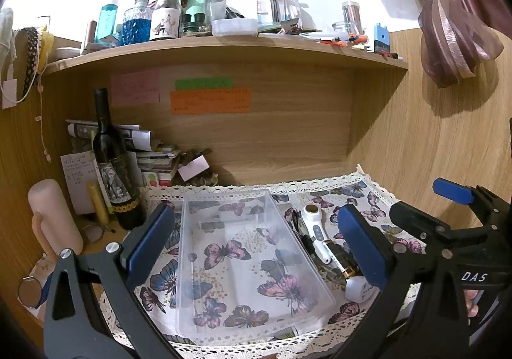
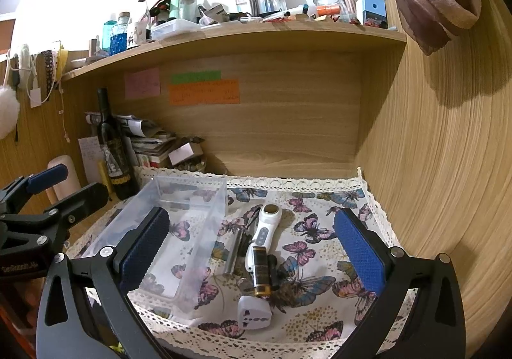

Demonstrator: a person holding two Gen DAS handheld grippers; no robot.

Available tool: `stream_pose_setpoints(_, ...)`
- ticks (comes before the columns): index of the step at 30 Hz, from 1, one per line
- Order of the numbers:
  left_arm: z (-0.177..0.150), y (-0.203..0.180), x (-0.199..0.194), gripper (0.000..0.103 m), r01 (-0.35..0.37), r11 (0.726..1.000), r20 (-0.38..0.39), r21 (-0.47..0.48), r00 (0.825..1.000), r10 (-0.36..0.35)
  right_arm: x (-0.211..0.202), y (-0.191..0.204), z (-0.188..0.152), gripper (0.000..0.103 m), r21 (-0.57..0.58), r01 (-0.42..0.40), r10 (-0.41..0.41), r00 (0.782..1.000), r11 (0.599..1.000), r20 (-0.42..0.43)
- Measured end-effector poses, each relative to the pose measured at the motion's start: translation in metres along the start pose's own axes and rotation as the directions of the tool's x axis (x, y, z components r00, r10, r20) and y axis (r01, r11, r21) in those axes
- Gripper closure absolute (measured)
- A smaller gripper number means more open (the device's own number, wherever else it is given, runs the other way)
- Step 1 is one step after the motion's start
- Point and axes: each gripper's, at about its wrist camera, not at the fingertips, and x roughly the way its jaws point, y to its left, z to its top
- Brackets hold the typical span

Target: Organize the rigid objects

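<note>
From the left wrist camera, the left gripper (image 1: pixel 256 243) hung with its blue-padded fingers spread wide and holding nothing, framing the clear rectangular plastic bin (image 1: pixel 224 199), which sat empty on the butterfly-print cloth with lace edging (image 1: pixel 368 195). Just beside the bin's right wall lay a small heap of rigid items: a white handheld device with a round gold-rimmed head (image 1: pixel 315 227), a black cylinder with a gold end (image 1: pixel 340 261) and a white travel plug adapter (image 1: pixel 358 290). The right gripper (image 1: pixel 425 202) showed at the right edge, also released.

From the right wrist camera, the right gripper (image 2: pixel 252 253) was likewise wide open and empty, poised over the same heap: the white device (image 2: pixel 264 227), a silver metal tube (image 2: pixel 233 255), the black cylinder (image 2: pixel 260 272) and the adapter (image 2: pixel 254 315). The bin (image 2: pixel 204 215) stood to their left, with nothing in it.

Judging by this, sorting had not begun; every item remained to be placed in the bin.
</note>
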Motion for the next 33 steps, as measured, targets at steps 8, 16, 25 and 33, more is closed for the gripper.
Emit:
stream_pose_setpoints(8, 0.0003, 0.0008, 0.0015, 0.0, 0.004, 1.0, 0.007, -0.002, 1.0, -0.004, -0.0004, -0.0006, 0.0008, 0.0, -0.003, -0.005, 0.005, 1.0, 1.0, 0.015)
stream_pose_setpoints(16, -0.0003, 0.001, 0.0013, 0.0, 0.005, 1.0, 0.008, -0.001, 1.0, -0.005, 0.0019, -0.0001, 0.0004, 0.0, -0.006, -0.006, 0.006, 1.0, 1.0, 0.013)
stream_pose_setpoints(25, 0.0003, 0.0018, 0.0026, 0.0, 0.005, 1.0, 0.008, -0.002, 1.0, -0.004, 0.0031, -0.0004, 0.0008, 0.0, -0.007, -0.006, 0.006, 1.0, 1.0, 0.013)
stream_pose_setpoints(33, -0.0002, 0.0013, 0.0022, 0.0, 0.005, 1.0, 0.008, -0.002, 1.0, -0.005, 0.0027, -0.0003, 0.0003, 0.0, -0.007, -0.006, 0.006, 1.0, 1.0, 0.013)
